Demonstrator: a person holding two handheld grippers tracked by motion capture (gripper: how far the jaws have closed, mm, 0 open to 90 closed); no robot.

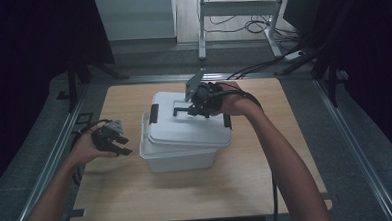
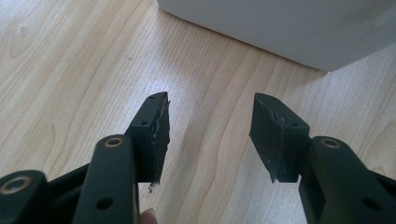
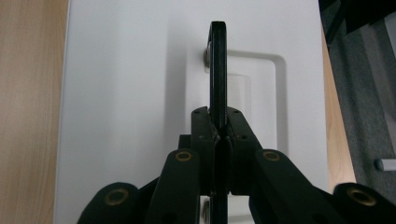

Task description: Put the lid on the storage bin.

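The wooden tabletop [image 1: 137, 193] carries one white storage box [image 1: 178, 159], standing near the tabletop's middle. Its near edge and corners are cut off by the person's forearms in the high view, and the dim light makes the box's lower wall hard to read. In the left gripper view just a bottom corner of the box [image 2: 299, 32] shows, its top cut off by the frame.

The white lid [image 1: 184, 123] sits askew on the box, turned a little against the rim and overhanging it on the right. It covers the opening almost wholly, so what lies inside the box cannot be told. A black latch [image 1: 154, 114] shows at the lid's left end.

A black carry handle [image 3: 217, 65] stands upright from its recess in the lid's top. The right hand-held gripper [image 1: 191, 110], above the lid's far part, is clenched on this handle; in the right gripper view [image 3: 218, 135] the handle's lower part is hidden between the pads.

The left hand-held gripper [image 1: 119, 145] hangs left of the box, well apart from it, released, its jaws spread wide over bare wood [image 2: 209, 135].
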